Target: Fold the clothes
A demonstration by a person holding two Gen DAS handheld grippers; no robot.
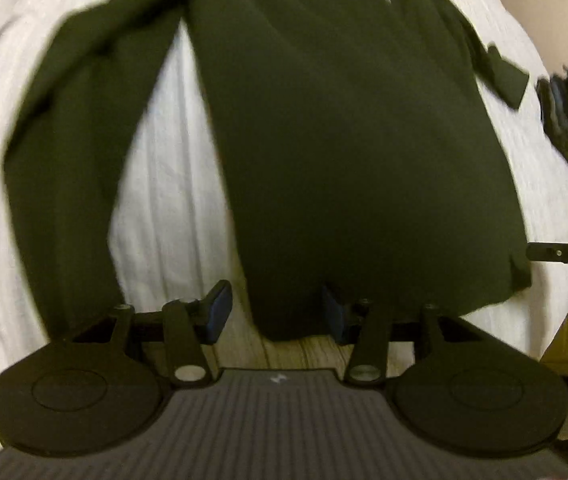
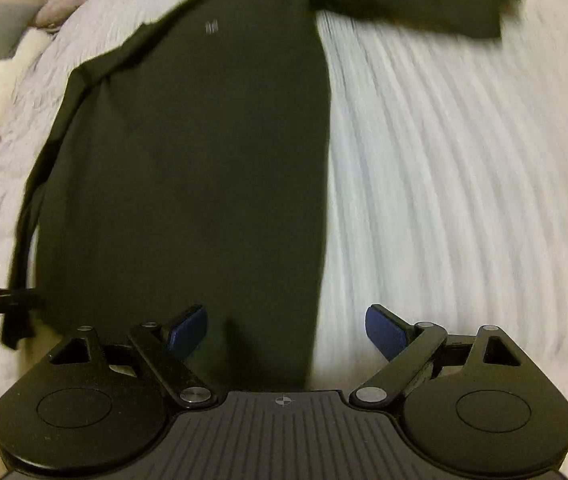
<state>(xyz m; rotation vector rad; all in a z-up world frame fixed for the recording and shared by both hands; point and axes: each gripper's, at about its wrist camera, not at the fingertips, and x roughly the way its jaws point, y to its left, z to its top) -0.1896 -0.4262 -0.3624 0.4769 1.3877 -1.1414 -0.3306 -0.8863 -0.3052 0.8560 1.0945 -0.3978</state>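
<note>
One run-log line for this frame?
stage: pre-fold | shirt: flat on bedspread | left gripper: open at hem | right gripper: open at hem

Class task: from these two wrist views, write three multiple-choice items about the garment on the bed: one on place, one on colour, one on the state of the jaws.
1. Where does the shirt lie?
A. on a white ribbed bedspread
B. in a basket
C. on a hanger

2. What colour is the shirt?
A. red
B. dark green
C. white

3. How do the jaws of the right gripper stand?
A. shut on a sleeve
B. shut on nothing
C. open, at the hem

Answers:
1 A: pale ribbed fabric surrounds it.
2 B: the cloth is uniformly dark green.
3 C: the blue pads stand wide apart, as on the left gripper.
</note>
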